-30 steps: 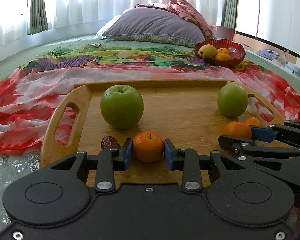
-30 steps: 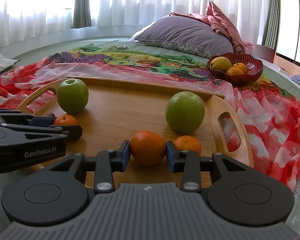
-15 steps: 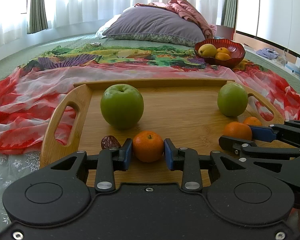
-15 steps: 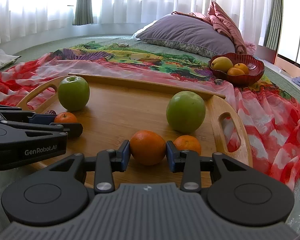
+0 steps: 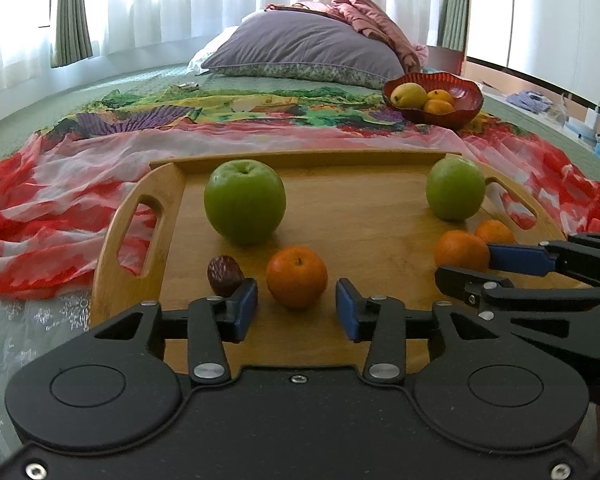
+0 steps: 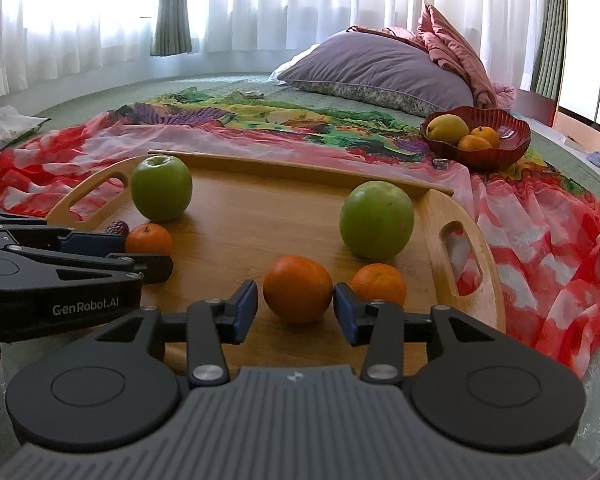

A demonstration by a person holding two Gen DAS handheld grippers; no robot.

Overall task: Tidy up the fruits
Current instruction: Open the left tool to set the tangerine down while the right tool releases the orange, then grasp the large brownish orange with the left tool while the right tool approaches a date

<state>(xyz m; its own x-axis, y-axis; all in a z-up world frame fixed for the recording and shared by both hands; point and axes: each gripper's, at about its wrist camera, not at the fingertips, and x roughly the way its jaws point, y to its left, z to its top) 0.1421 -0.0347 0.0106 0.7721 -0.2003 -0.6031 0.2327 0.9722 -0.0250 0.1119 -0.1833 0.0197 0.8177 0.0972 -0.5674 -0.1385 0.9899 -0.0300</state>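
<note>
My left tongs (image 5: 296,306) have just been opening: the blue pads now stand clear on either side of a small tangerine (image 5: 296,276), which sits on the wooden tray (image 5: 364,220) untouched. My right tongs (image 6: 295,307) have just been opening too, and a larger orange (image 6: 298,289) rests on the tray between their pads with a gap on each side. So both are released, each with a fruit between its jaws but not gripped.

A brown date (image 5: 225,275) lies just beside the left pad of my left tongs. A second tangerine (image 6: 378,284) sits just beside the right pad of my right tongs. Two green apples stand farther back on the tray, one to the left (image 5: 245,201) and one near the right handle (image 5: 456,188). The tray lies on a red patterned cloth (image 5: 52,200) spread over the bed. Beyond it, a red bowl (image 5: 466,98) holds a yellow fruit and two oranges, near a purple pillow (image 5: 300,46).
</note>
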